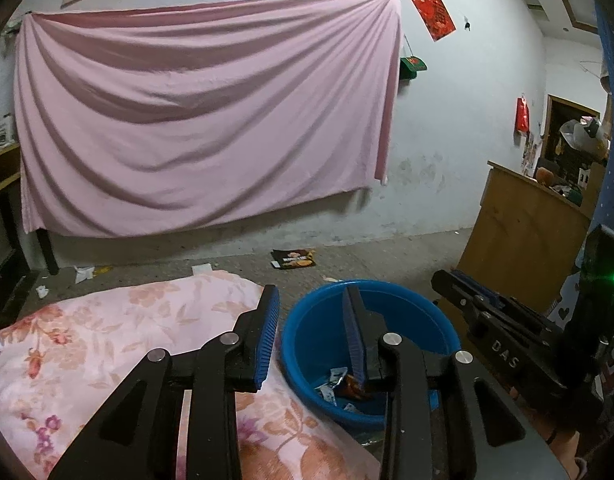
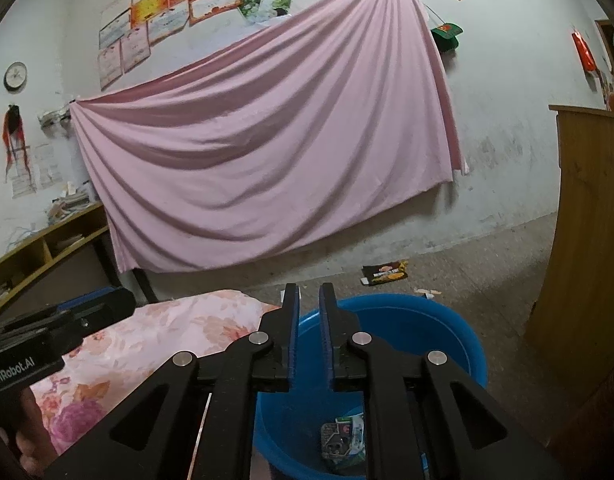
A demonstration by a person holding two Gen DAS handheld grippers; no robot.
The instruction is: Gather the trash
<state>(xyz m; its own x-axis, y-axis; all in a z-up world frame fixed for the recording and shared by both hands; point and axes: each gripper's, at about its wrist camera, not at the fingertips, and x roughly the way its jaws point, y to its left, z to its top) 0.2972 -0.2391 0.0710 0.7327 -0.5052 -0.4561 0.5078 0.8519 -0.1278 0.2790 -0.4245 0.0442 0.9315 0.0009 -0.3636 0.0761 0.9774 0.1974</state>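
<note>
A blue plastic basin (image 1: pixel 307 344) (image 2: pixel 447 340) stands on the floor beside a floral bed cover. Several crumpled wrappers (image 1: pixel 339 384) (image 2: pixel 343 436) lie in its bottom. My left gripper (image 1: pixel 311 300) hovers over the basin's near left rim, open with nothing between its blue pads. My right gripper (image 2: pixel 309 300) hangs above the basin too, its jaws a narrow gap apart and empty; in the left wrist view it shows at the right (image 1: pixel 467 292). A black and orange snack wrapper (image 1: pixel 293 259) (image 2: pixel 385 273) lies on the concrete floor beyond the basin. White paper scraps (image 1: pixel 83 272) lie farther left.
The floral bed cover (image 1: pixel 107 340) (image 2: pixel 147 340) fills the lower left. A wooden cabinet (image 1: pixel 523 232) (image 2: pixel 587 240) stands at the right. A pink sheet (image 1: pixel 207 120) hangs on the far wall, and a low wooden shelf (image 2: pixel 47 248) stands at the left.
</note>
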